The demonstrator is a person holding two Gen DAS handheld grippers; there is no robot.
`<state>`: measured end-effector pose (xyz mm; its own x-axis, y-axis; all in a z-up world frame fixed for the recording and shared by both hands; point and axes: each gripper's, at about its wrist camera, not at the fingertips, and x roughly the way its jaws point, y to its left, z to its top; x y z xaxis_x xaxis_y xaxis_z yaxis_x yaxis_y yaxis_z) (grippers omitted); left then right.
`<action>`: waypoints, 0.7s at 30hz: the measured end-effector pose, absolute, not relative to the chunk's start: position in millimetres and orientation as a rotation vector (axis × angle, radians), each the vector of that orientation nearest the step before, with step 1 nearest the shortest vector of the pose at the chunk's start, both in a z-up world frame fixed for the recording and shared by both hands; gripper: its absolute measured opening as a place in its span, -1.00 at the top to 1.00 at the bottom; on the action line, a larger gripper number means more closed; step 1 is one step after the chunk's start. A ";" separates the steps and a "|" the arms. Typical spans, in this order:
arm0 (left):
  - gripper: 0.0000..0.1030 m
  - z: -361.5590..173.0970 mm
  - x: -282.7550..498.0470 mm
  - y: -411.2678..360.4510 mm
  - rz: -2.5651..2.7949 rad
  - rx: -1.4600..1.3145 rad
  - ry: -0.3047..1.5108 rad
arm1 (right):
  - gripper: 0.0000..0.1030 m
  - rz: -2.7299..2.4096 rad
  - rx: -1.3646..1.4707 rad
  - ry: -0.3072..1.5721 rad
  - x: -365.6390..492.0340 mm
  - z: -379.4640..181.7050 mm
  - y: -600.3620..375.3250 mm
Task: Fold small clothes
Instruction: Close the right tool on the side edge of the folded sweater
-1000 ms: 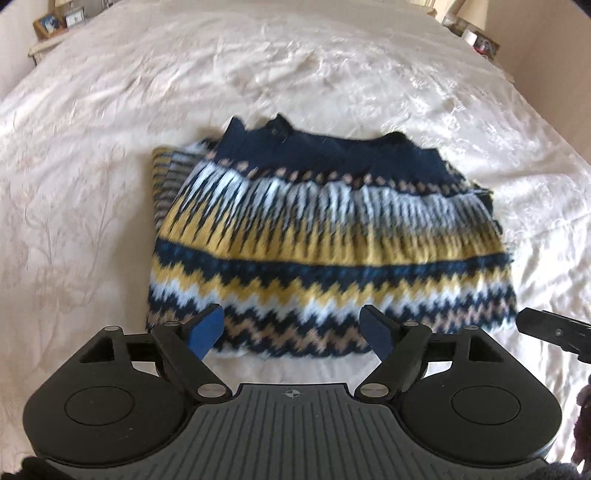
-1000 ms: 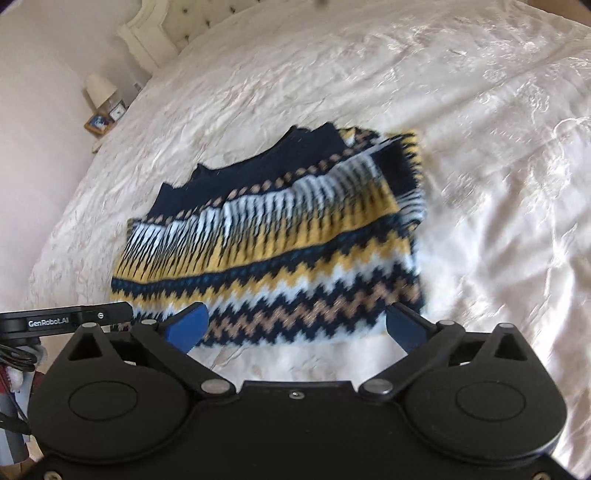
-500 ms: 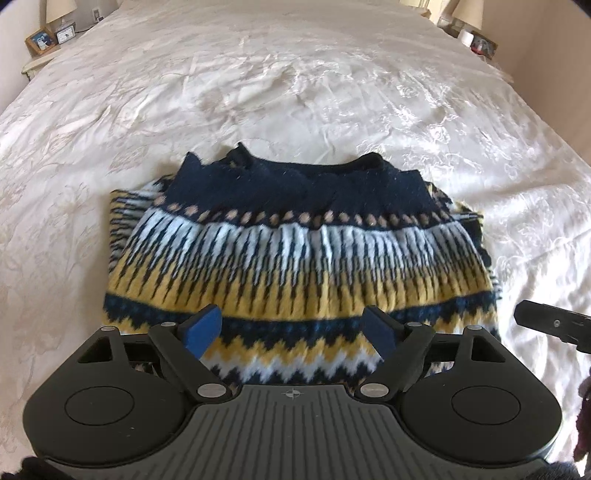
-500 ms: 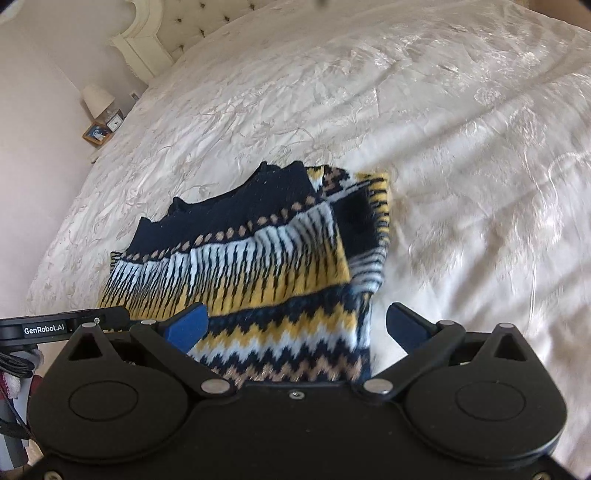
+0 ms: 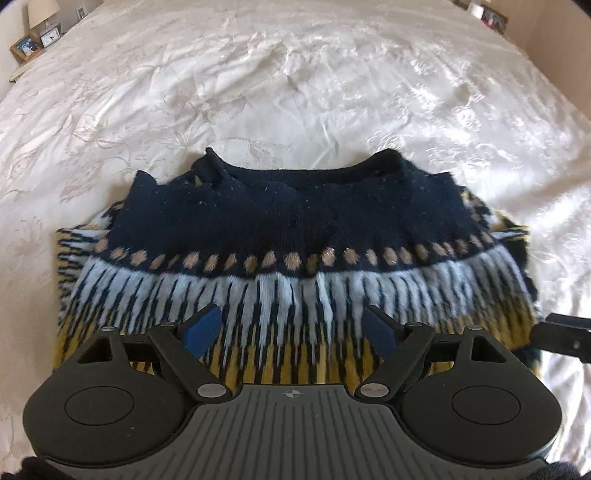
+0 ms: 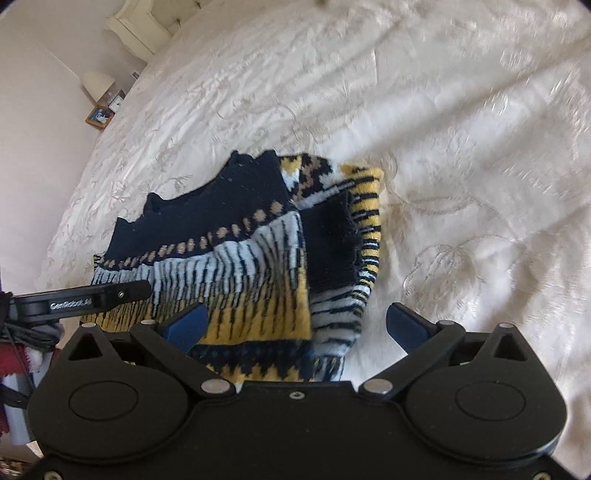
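Observation:
A folded knit sweater (image 5: 295,236), navy at the collar with tan dots and white, yellow and navy zigzag bands, lies on the white bedspread (image 5: 295,92). My left gripper (image 5: 293,330) is open and empty, its blue pads over the sweater's white and yellow band. The sweater shows in the right wrist view (image 6: 236,251) with a sleeve folded along its right edge. My right gripper (image 6: 295,326) is open and empty over the sweater's near right corner.
A nightstand with a lamp (image 5: 38,13) and photo frames (image 5: 24,46) stands at the bed's far left. A cream headboard (image 6: 144,22) is at the far end. The left gripper's side bar (image 6: 81,299) shows in the right wrist view.
Both grippers have moved forward over the sweater, which now fills more of each view. Both stay open and empty. The sweater has not moved on the bed.

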<state>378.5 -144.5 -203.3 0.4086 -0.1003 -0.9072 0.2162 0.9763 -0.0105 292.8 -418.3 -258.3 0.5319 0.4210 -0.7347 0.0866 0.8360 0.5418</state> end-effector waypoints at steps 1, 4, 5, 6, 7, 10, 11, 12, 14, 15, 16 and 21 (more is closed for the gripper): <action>-0.61 -208.8 383.0 -146.0 -0.196 0.121 1.147 | -0.99 0.222 0.582 1.011 296.1 -263.1 -419.5; -0.67 -226.4 393.0 -148.7 -0.184 0.134 1.192 | -0.99 0.247 0.621 1.036 307.1 -278.9 -421.0; -0.71 -232.0 395.3 -149.0 -0.183 0.135 1.205 | -1.00 0.253 0.629 1.039 310.1 -283.1 -421.1; -0.80 -237.2 397.3 -149.5 -0.183 0.136 1.216 | -1.00 0.258 0.639 1.043 313.0 -287.2 -420.9; -0.85 -240.2 399.1 -149.8 -0.184 0.135 1.222 | -1.00 0.261 0.647 1.047 315.2 -291.1 -420.6; -0.99 -246.5 403.0 -151.0 -0.186 0.129 1.238 | -1.00 0.266 0.657 1.055 321.8 -299.9 -419.1; -0.98 -248.4 404.2 -151.8 -0.192 0.129 1.242 | -1.00 0.268 0.664 1.046 323.0 -301.2 -419.0; -0.99 -250.2 405.4 -152.8 -0.193 0.136 1.245 | -1.00 0.269 0.673 1.037 323.5 -302.0 -419.4; -1.00 -251.7 404.7 -151.7 -0.195 0.147 1.247 | -1.00 0.274 0.698 1.021 324.2 -302.8 -421.8; -1.00 -251.9 405.2 -152.0 -0.194 0.148 1.248 | -1.00 0.278 0.712 1.013 324.3 -303.6 -424.9; -1.00 -252.1 405.4 -152.2 -0.193 0.149 1.248 | -1.00 0.284 0.725 1.004 324.5 -304.4 -426.7; -1.00 -251.2 405.4 -153.5 -0.189 0.150 1.236 | -1.00 0.327 0.771 0.967 326.6 -308.1 -434.8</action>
<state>405.4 -153.5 -251.2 0.3159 -0.0621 -0.9468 0.2237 0.9746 0.0108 326.6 -434.8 -308.1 0.5464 0.5698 -0.6139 0.0794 0.6944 0.7152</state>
